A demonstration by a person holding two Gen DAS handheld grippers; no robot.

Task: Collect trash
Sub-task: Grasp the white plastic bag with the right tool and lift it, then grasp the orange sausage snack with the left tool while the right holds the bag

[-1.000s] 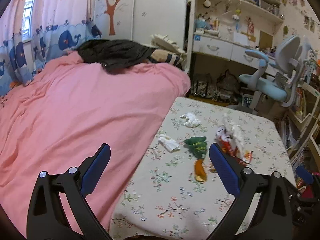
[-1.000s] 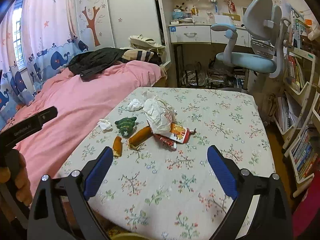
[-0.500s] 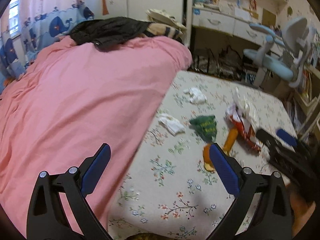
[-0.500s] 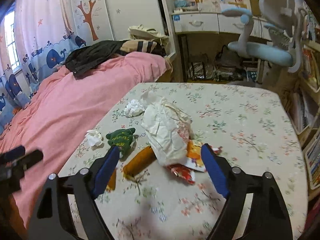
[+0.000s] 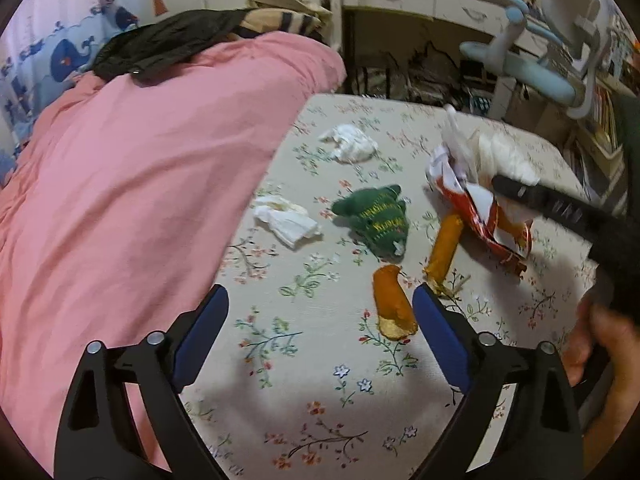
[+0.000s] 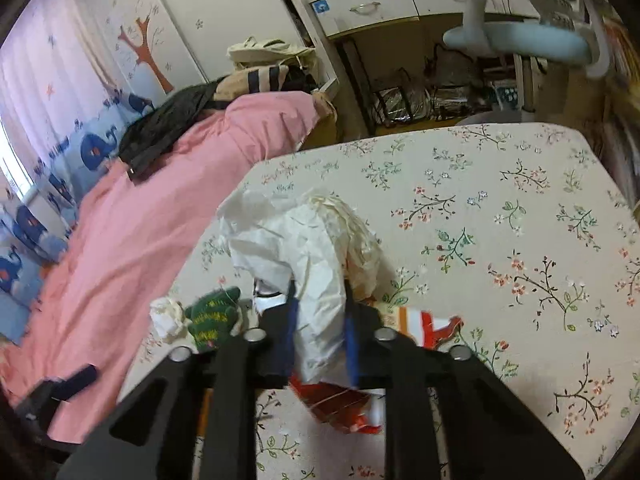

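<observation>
Right tool [image 6: 320, 320], jaws just closed, clamped on a crumpled cream paper bag [image 6: 316, 248] near the middle of a floral-covered worktop [image 6: 500, 220]; blue pads pressing both sides of the paper. Red-and-white snack wrapper [image 6: 424, 326] lying under and just beside the bag, toward the near edge. Same tool [image 5: 516, 190] reaching in from the right of the left wrist view, a hand [image 5: 600, 344] behind it.

Left tool [image 5: 318, 312] hovering wide above the worktop's near left part, nothing between its pads, jaws narrowed only slightly.

Scattered ahead of the left tool: 2 orange sausage-shaped pieces, the nearer [image 5: 392, 304] just beside the right pad, the farther [image 5: 444, 248] leaning toward the wrapper; a green knitted item [image 5: 376, 220] near the middle; 1 crumpled white tissue [image 5: 288, 220] close to the left edge, another [image 5: 350, 146] nearer the far left corner.

Pink-covered bed [image 5: 140, 184] against the worktop's left edge, dark garment [image 5: 160, 46] heaped at its far end. Blue-and-white desk chair [image 5: 552, 60] beyond the far right corner.
</observation>
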